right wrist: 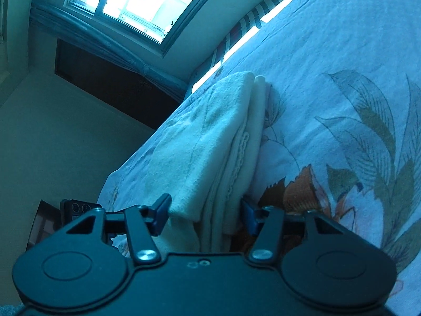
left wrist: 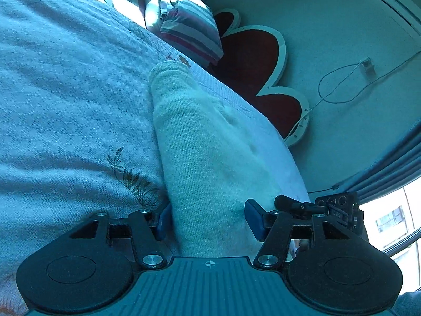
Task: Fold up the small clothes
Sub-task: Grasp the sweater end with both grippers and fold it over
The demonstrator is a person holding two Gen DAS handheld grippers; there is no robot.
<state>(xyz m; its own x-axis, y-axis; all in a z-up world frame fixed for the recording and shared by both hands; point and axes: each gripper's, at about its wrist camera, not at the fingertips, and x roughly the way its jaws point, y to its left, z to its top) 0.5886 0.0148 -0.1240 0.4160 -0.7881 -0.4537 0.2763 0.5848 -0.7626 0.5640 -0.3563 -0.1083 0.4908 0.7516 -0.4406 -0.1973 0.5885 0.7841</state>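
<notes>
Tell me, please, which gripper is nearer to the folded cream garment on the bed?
Neither is clearly nearer: the left gripper has the cream garment between its fingers, and the right gripper likewise has it between its own.

Both grippers: black linkage arms, silver screws, blue pads (left wrist: 254, 220); left gripper (left wrist: 208, 220) has crosshair mark, ribbed body.

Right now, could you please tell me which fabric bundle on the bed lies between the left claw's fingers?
The plain cream knitted garment, between the fingers of the left claw; the striped bundle lies far beyond it.
</notes>
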